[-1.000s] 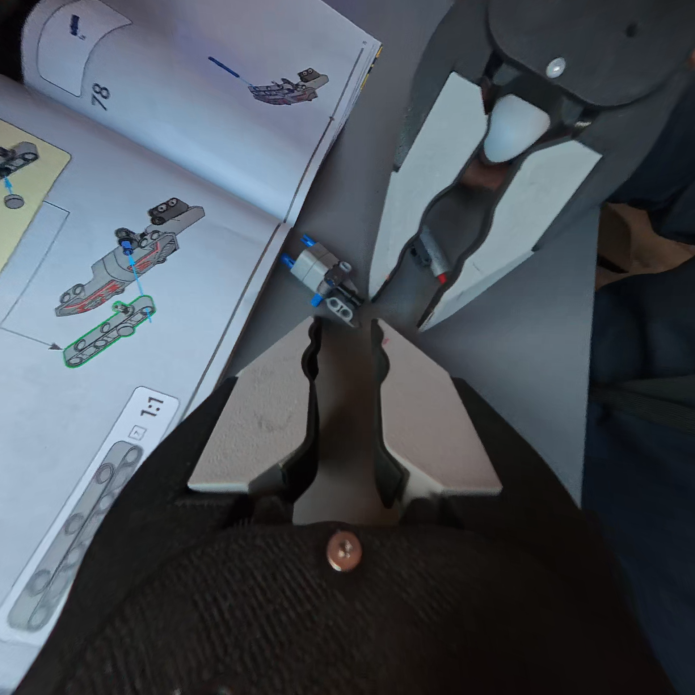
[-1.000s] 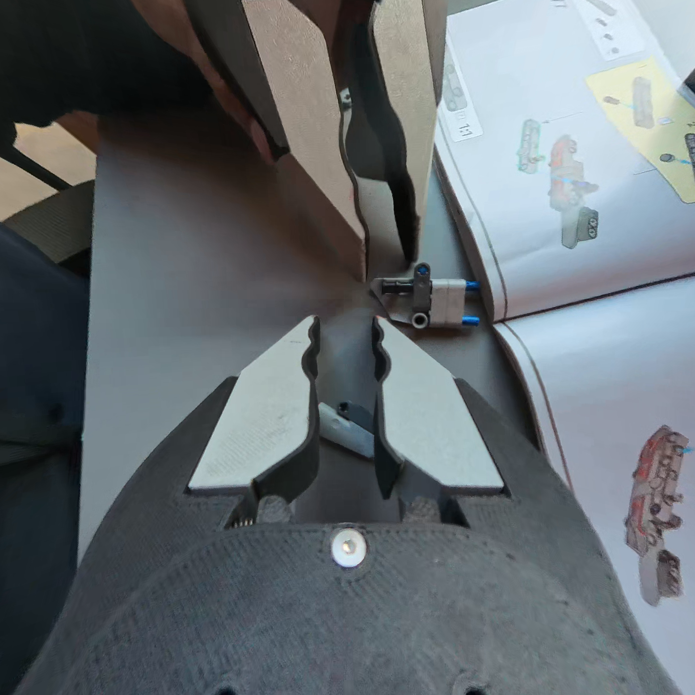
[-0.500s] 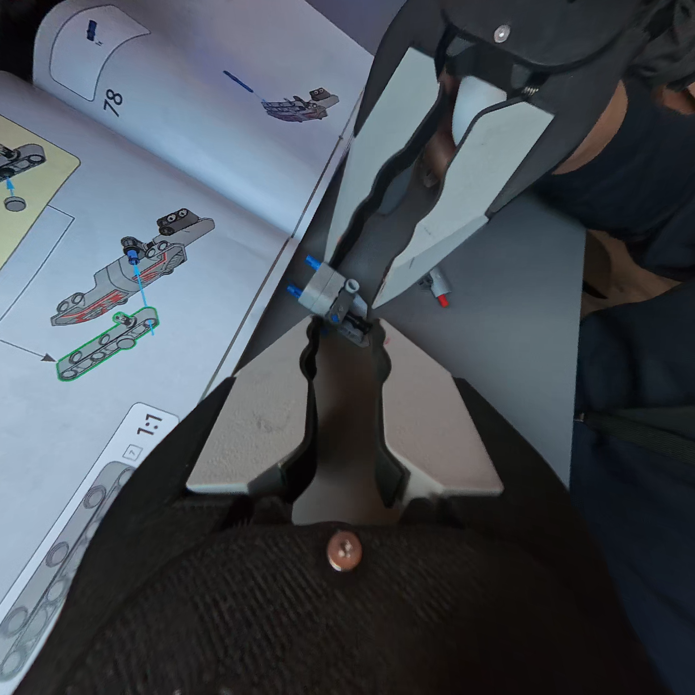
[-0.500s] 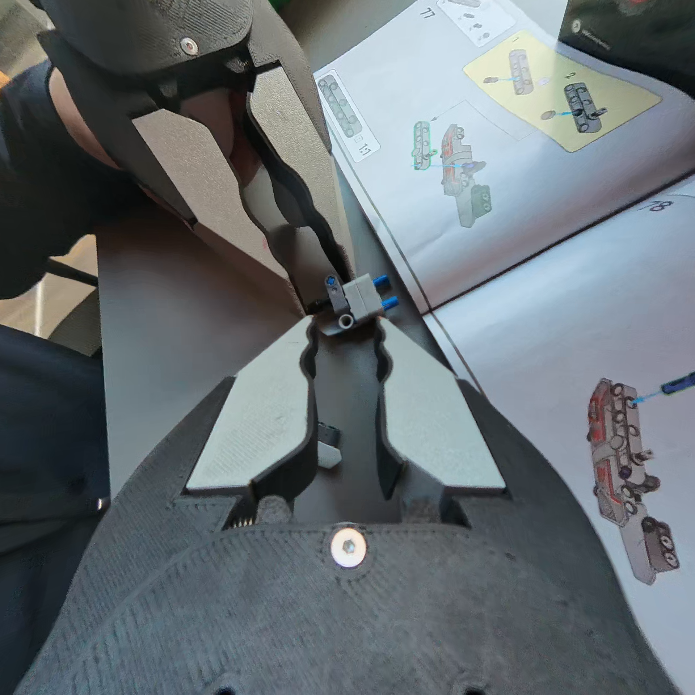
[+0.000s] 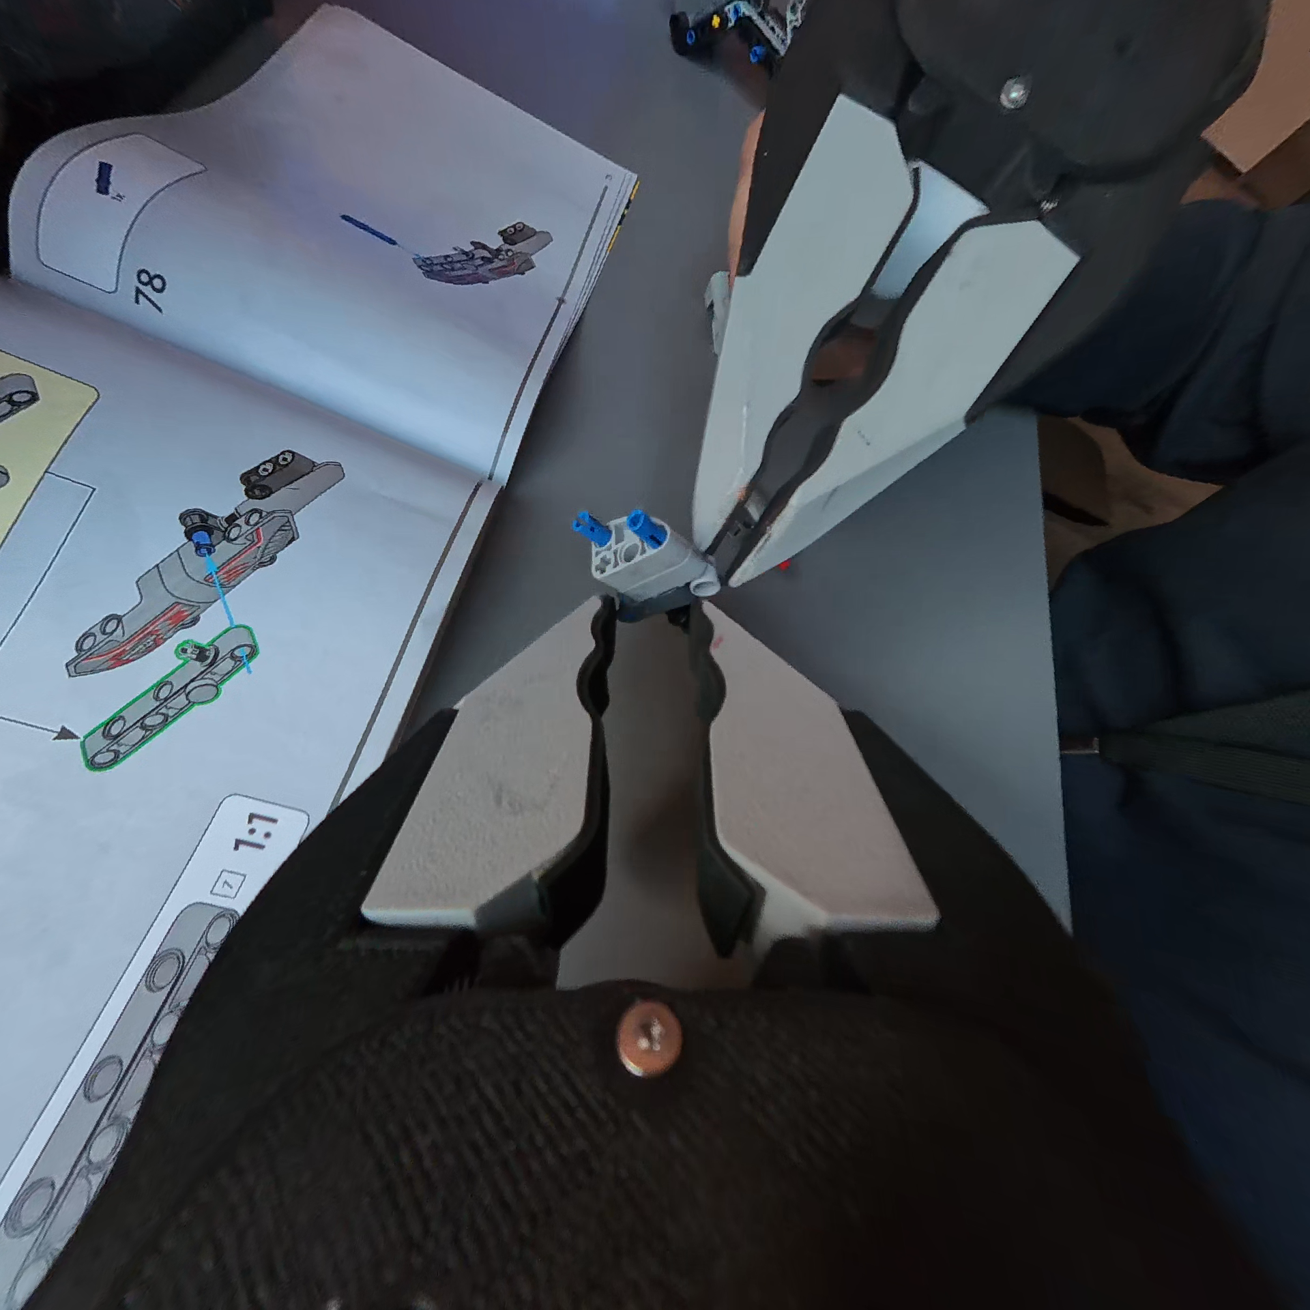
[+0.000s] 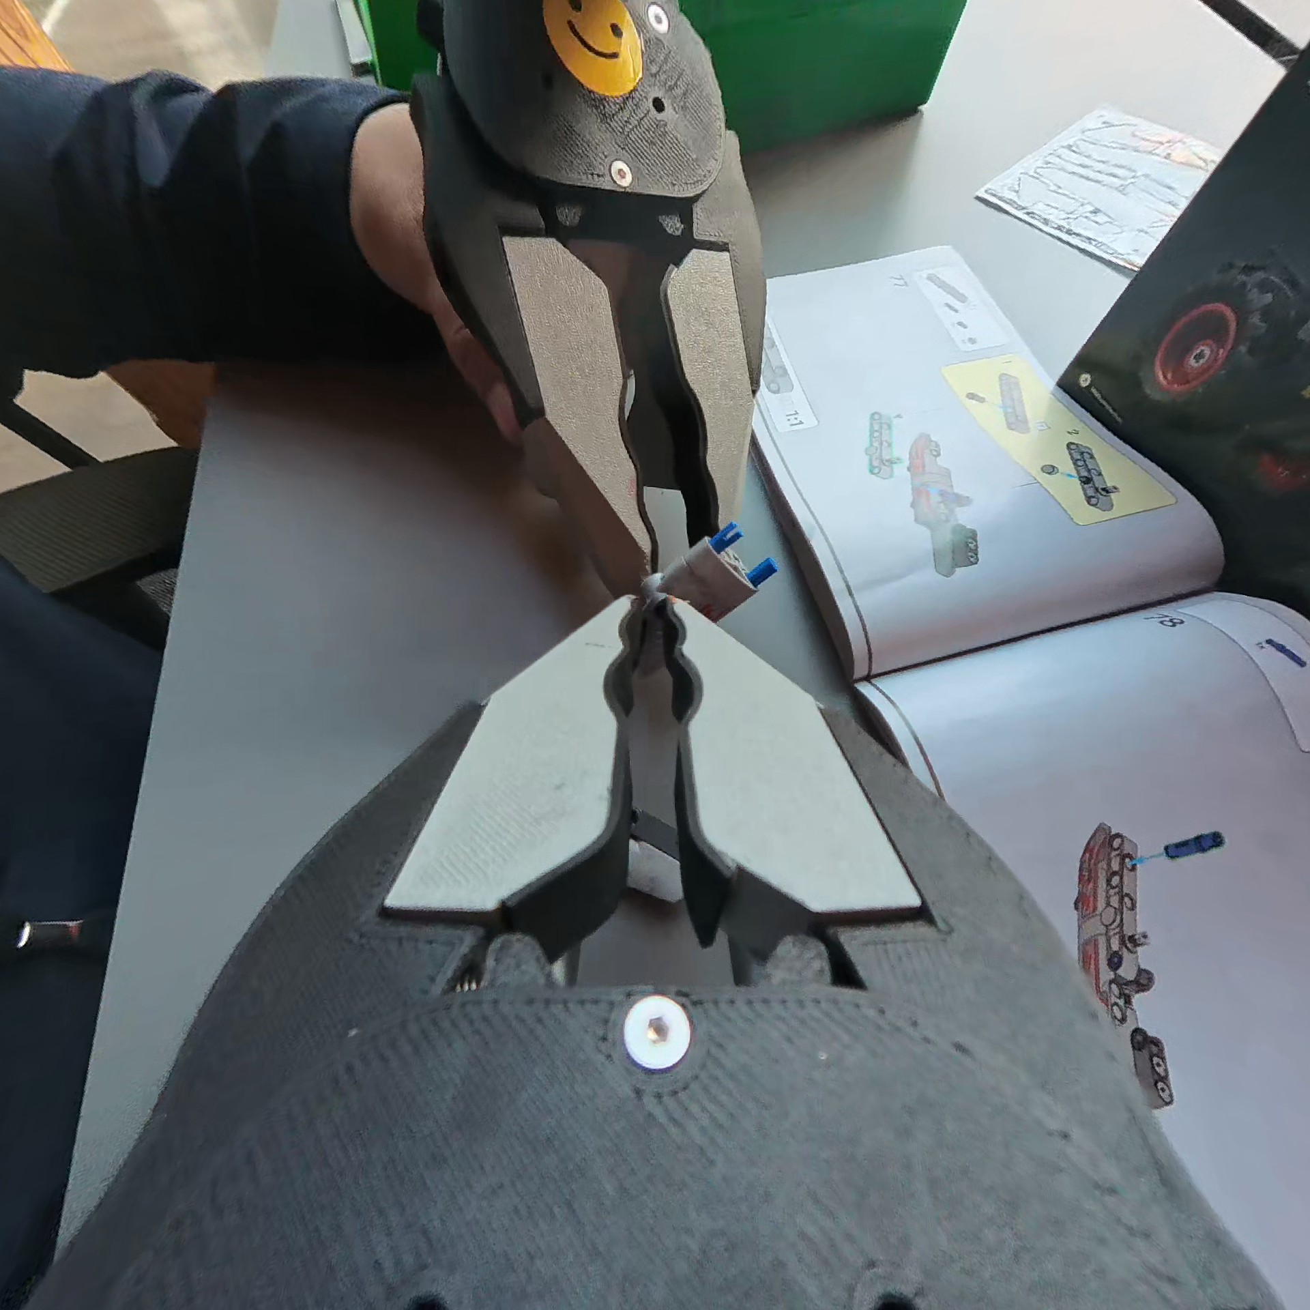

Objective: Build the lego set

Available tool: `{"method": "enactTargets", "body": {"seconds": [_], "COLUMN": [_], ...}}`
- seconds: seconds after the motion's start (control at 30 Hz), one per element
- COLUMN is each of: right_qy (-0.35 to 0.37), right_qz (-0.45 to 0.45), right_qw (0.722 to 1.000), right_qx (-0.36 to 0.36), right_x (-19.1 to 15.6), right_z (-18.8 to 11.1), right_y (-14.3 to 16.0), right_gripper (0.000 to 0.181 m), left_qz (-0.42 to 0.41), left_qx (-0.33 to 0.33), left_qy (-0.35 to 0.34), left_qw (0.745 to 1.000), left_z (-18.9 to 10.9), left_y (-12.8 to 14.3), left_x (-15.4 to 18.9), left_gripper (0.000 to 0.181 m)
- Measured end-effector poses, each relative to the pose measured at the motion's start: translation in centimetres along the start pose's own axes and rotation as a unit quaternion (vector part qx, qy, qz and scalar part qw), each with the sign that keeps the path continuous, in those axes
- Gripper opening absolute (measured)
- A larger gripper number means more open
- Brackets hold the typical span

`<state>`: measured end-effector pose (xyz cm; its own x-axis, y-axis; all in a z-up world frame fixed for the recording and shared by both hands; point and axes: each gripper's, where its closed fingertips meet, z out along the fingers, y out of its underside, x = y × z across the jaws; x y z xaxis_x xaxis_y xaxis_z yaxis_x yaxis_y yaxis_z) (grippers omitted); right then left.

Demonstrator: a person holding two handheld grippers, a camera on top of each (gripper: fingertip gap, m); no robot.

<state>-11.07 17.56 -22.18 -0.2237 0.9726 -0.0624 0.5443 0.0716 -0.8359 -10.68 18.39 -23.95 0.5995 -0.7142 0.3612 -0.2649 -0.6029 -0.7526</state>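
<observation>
A small lego assembly (image 5: pixel 638 560), a light grey block with two blue pins and a dark part below, is held in the air between both grippers. My left gripper (image 5: pixel 650 606) is shut on its dark lower end. My right gripper (image 5: pixel 719 570) comes in from the upper right and is shut on a pale peg at the assembly's side. In the right wrist view the right gripper (image 6: pixel 648 613) pinches that end of the assembly (image 6: pixel 716 574), and the left gripper (image 6: pixel 684 549) reaches down from above. The gripped faces are hidden by the fingers.
An open instruction booklet (image 5: pixel 248 425) lies on the grey table (image 5: pixel 921 673) and also shows in the right wrist view (image 6: pixel 992 496). A partly built model (image 5: pixel 737 28) is at the far edge. A green box (image 6: pixel 815 64), a black box (image 6: pixel 1219 354) and a leaflet (image 6: pixel 1106 184) stand behind. Less than 4 cm separates the two grippers' tips.
The assembly has left the table and tilted so its pins point up. The right gripper has shut on it, and both grippers have risen with it.
</observation>
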Motion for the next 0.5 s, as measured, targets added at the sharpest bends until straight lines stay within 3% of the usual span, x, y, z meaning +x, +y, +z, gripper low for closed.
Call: {"method": "enactTargets", "body": {"seconds": [0.17, 0.4, 0.43, 0.5], "right_qy": [0.021, 0.026, 0.032, 0.021], "right_qz": [-0.057, -0.062, -0.054, -0.017], "right_qw": [0.998, 0.993, 0.992, 0.992], "right_qx": [-0.005, 0.092, 0.106, 0.121], "right_x": [-0.4, -0.7, -0.3, 0.0], "right_z": [-0.1, -2.9, -3.5, -4.4], "right_y": [-0.1, -3.7, -4.1, -4.3], "right_gripper": [0.005, 0.015, 0.018, 0.030], "left_qz": [0.034, 0.080, 0.098, 0.140], "left_qx": [-0.001, 0.119, 0.130, 0.162], "left_qy": [-0.022, 0.001, -0.006, -0.020], "left_qw": [0.999, 0.990, 0.987, 0.977], "left_z": [0.1, -1.9, -2.1, -2.8], "left_y": [0.0, -3.1, -3.3, -3.9], "left_x": [0.2, 1.5, 1.7, 2.3], "left_gripper": [0.018, 0.017, 0.000, 0.000]}}
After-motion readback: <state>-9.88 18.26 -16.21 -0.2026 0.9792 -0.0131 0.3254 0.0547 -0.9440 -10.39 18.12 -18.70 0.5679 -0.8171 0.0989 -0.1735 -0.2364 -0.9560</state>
